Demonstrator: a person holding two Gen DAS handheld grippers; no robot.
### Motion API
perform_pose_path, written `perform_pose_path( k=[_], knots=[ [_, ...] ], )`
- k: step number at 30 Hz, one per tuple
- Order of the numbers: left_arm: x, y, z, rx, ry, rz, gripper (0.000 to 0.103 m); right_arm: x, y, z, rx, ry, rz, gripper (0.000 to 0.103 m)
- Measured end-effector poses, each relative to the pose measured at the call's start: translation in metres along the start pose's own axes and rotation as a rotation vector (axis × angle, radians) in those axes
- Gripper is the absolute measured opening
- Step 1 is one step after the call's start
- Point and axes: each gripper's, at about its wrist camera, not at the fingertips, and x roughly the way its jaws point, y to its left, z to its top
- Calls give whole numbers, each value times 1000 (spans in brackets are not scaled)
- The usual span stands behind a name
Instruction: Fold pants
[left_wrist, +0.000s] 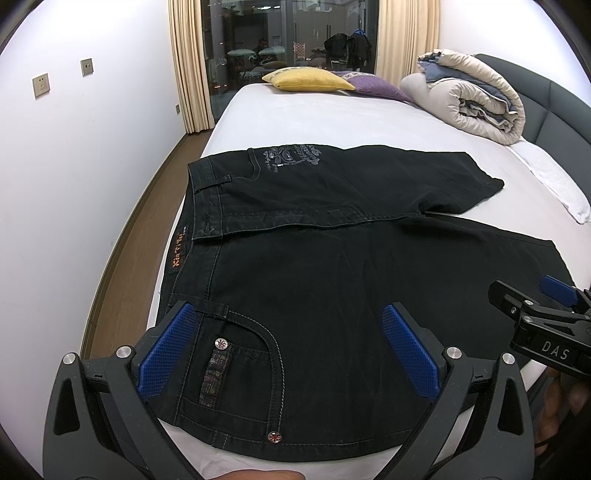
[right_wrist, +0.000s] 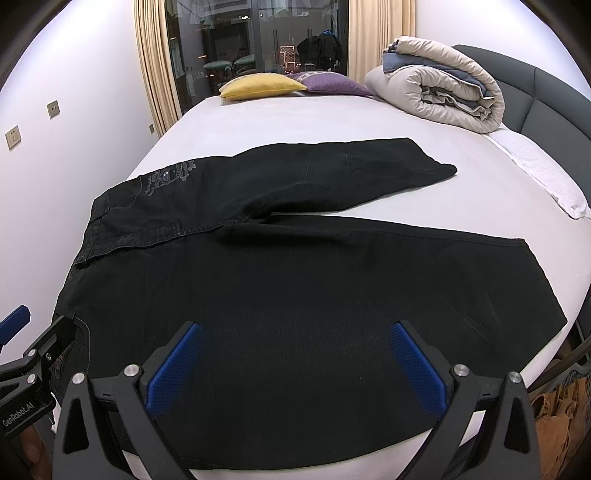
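We see the white bed (right_wrist: 295, 122) bearing the black pants (right_wrist: 295, 280), spread flat and unfolded, so every fold remains. Their long axis runs nine to three o'clock, waistband at nine. Our left gripper (left_wrist: 291, 347) and right gripper (right_wrist: 295, 365) hover above them, jaws spread, empty.

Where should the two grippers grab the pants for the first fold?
Likely the near edge of the near leg, which lies flat along the bed edge. The left gripper, jaws open, sits over the waist-pocket corner of the pants; the right gripper, also open, is over the mid-leg. Come in low from the near side, pinch the outseam, then lift it over onto the far leg.
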Motion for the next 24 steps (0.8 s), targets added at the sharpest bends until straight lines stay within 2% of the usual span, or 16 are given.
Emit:
perform_pose_path(
  k=[24],
  knots=[
    [0,-7,-7,5,0,-6,103,0,1,1,0,3,-1,103]
  ],
)
